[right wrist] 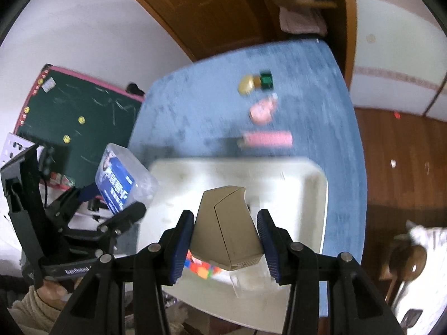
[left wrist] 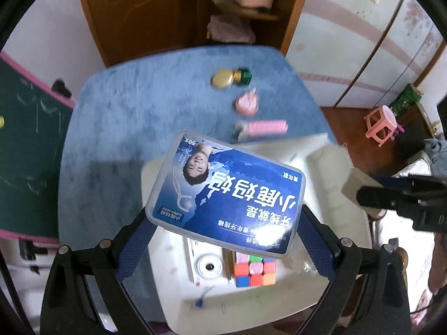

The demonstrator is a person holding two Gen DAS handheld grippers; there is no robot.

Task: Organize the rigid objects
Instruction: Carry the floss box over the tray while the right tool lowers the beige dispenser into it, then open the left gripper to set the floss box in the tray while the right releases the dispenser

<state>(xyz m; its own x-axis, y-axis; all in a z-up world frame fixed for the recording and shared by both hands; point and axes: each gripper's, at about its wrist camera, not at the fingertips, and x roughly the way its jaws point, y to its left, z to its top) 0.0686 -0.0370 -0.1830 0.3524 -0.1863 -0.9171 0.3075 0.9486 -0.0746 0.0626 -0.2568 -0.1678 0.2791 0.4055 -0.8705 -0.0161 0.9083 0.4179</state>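
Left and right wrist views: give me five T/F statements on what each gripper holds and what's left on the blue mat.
1. The left gripper holds a clear box with a blue label. True.
2. The right gripper is empty. False: it is shut on a beige wedge-shaped box.
3. A colourful puzzle cube sits in the white tray. True.
4. The gold bottle with a green cap is already in the tray. False: it lies on the blue mat, beyond the tray.
5. Three items remain on the mat: the bottle, a round pink case and a pink tube. True.
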